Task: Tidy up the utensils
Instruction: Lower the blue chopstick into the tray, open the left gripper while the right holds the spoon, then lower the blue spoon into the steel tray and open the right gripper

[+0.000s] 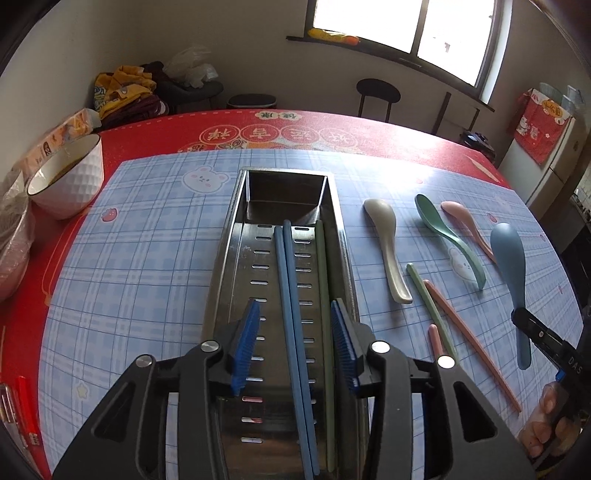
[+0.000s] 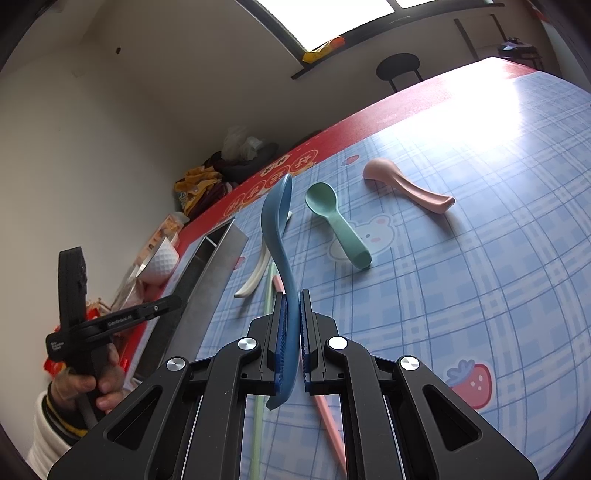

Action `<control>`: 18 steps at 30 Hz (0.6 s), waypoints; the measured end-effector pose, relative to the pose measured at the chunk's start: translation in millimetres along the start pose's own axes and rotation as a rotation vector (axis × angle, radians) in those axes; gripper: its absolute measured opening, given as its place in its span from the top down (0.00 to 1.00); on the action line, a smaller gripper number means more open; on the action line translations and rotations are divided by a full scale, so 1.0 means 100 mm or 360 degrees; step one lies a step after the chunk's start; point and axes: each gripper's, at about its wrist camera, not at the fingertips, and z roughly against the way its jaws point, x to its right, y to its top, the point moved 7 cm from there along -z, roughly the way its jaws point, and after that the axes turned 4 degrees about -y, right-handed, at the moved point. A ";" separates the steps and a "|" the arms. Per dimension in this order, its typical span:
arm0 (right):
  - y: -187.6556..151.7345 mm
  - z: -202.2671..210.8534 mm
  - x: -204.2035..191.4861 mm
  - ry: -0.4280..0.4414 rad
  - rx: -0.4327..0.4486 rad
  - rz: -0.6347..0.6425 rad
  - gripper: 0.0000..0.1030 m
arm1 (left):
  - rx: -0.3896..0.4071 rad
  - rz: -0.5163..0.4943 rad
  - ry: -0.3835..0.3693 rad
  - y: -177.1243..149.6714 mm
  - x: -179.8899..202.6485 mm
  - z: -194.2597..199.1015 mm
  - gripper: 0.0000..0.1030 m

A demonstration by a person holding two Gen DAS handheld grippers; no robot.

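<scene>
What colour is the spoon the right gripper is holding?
Blue. The spoon shows best in the right wrist view, clamped by its handle in the right gripper.

A lived-in home dining room. The table (image 1: 155,122) wears a red festive cover with Chinese characters under a blue checked mat (image 1: 147,236) printed with bears. A white bowl (image 1: 70,181) sits at its left edge. Beyond it are a black stool (image 1: 377,92) under the window (image 1: 399,26), clothes heaped on a chair (image 1: 125,92), and a white fridge (image 1: 550,158) at far right.
</scene>
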 end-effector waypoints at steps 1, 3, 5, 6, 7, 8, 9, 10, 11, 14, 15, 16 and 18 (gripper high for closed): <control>0.00 0.00 0.00 0.0000 0.0001 -0.0002 0.93 | 0.0058 -0.0026 0.0034 -0.03 -0.01 0.07 0.41; 0.00 0.00 0.01 0.0005 -0.0001 -0.0007 0.93 | 0.0161 -0.0066 0.0053 -0.12 -0.04 0.21 0.31; -0.01 -0.01 0.02 0.0001 -0.0004 -0.0010 0.93 | 0.0226 -0.0103 0.0071 -0.20 -0.08 0.32 0.15; -0.01 -0.01 0.02 -0.0003 -0.0004 -0.0007 0.93 | 0.0256 -0.0121 0.0098 -0.24 -0.11 0.38 0.13; -0.01 -0.01 0.01 -0.0010 -0.0005 -0.0001 0.93 | 0.0287 -0.0138 0.0136 -0.28 -0.15 0.43 0.12; -0.01 -0.01 0.00 -0.0017 -0.0007 0.0008 0.93 | 0.0316 -0.0151 0.0168 -0.31 -0.19 0.48 0.11; -0.01 -0.01 -0.01 -0.0024 -0.0007 0.0019 0.93 | 0.0346 -0.0162 0.0192 -0.34 -0.23 0.54 0.10; -0.01 -0.01 -0.02 -0.0031 -0.0006 0.0029 0.93 | 0.0373 -0.0170 0.0206 -0.36 -0.27 0.58 0.09; -0.02 -0.02 -0.04 -0.0040 -0.0004 0.0038 0.93 | 0.0394 -0.0176 0.0212 -0.39 -0.30 0.62 0.06; -0.02 -0.02 -0.06 -0.0072 -0.0001 0.0053 0.93 | 0.0421 -0.0216 0.0245 -0.45 -0.37 0.68 0.06; -0.02 -0.02 -0.06 -0.0086 -0.0004 0.0055 0.93 | 0.0431 -0.0228 0.0257 -0.47 -0.40 0.70 0.06; -0.02 -0.03 -0.06 -0.0103 -0.0009 0.0057 0.93 | 0.0439 -0.0234 0.0267 -0.49 -0.42 0.71 0.06; -0.03 -0.07 -0.05 -0.0156 -0.0037 0.0067 0.93 | 0.0450 -0.0232 0.0272 -0.53 -0.47 0.73 0.06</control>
